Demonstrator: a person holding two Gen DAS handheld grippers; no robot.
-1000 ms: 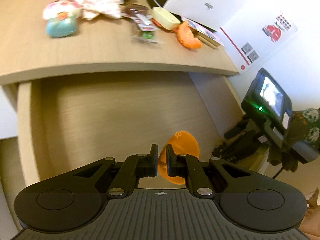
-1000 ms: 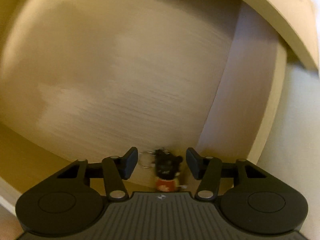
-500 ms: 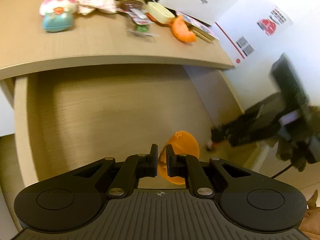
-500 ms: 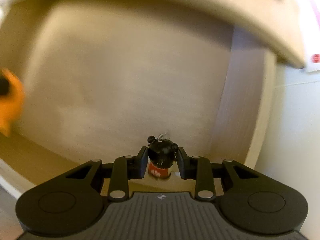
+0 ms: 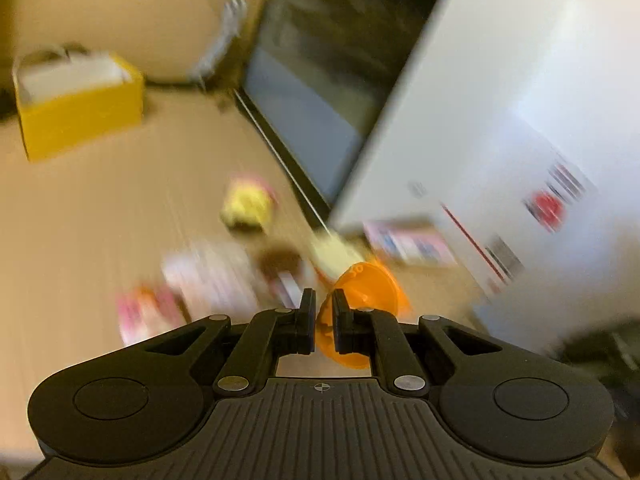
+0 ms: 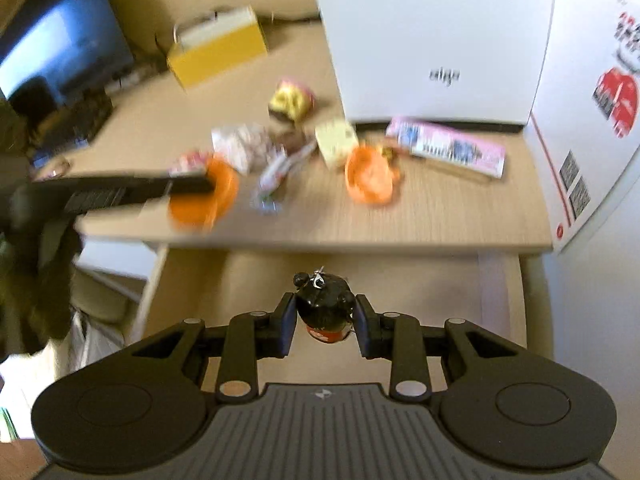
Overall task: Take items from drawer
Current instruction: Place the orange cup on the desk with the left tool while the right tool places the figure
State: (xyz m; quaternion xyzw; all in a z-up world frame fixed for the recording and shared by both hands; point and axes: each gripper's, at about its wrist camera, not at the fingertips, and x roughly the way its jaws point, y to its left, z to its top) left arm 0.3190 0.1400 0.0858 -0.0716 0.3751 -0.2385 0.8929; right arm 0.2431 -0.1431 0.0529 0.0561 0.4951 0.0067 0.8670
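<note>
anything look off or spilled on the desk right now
Nothing looks spilled or damaged. The desk carries a loose clutter of small toys and packets, blurred by motion. The left tool grips an orange cup by its rim, tilted; the right tool is shut on a small black figure keychain above the open drawer.

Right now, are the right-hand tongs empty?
No, the right tongs are closed on a small black figure keychain, held between their two fingers above the open drawer.

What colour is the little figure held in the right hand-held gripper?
Black with a red base: the figure shows best in the right wrist view.
</note>
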